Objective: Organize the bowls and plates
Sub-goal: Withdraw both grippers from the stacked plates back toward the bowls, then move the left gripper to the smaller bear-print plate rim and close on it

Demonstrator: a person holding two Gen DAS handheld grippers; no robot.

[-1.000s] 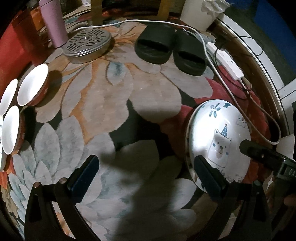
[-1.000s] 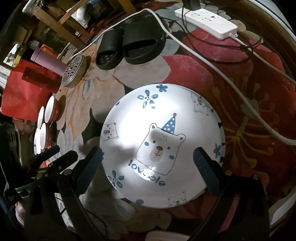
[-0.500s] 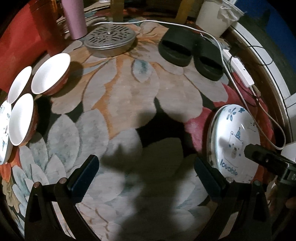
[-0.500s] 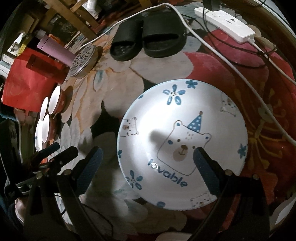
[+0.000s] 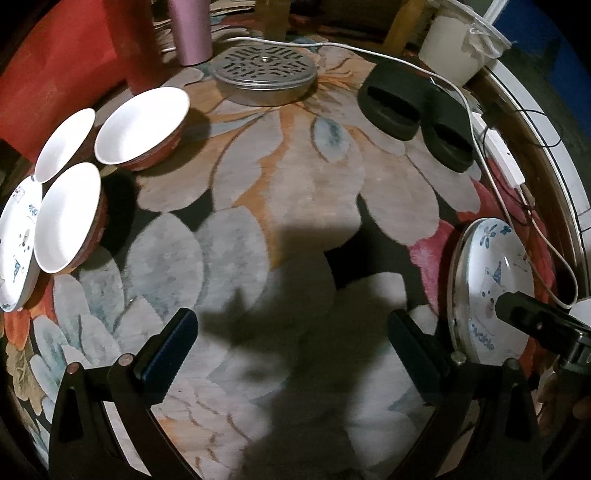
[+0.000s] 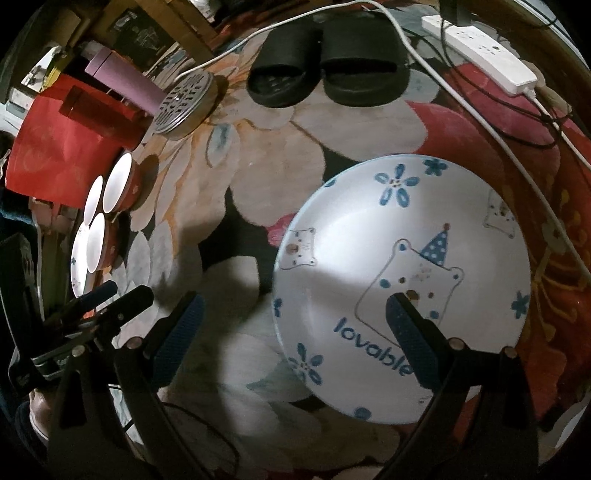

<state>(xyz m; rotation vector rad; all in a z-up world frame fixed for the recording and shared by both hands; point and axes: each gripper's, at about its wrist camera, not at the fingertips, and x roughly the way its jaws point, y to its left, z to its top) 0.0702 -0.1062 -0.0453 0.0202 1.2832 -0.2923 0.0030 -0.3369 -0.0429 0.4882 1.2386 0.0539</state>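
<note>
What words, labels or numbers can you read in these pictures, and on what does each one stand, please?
"lovable": printed in blue on the bear plate, below the bear in the party hat.
Blue print on the second plate beside the three bowls: too small and skewed to read.
Marking on the left gripper's body, seen in the right wrist view: too blurred to read.

A floral rug [image 5: 295, 192] covers the floor and carries everything. At its left edge three white-lined bowls [image 5: 142, 129] cluster touching, beside a patterned plate [image 5: 16, 243]. At the far side sit a perforated metal lid [image 5: 264, 75], a pink tumbler [image 5: 192, 29] and black slippers [image 5: 417, 114]. A white cable [image 5: 369, 51] and power strip [image 6: 480, 48] lie near the right edge, where the bear plate [image 6: 369, 240] rests.
</note>
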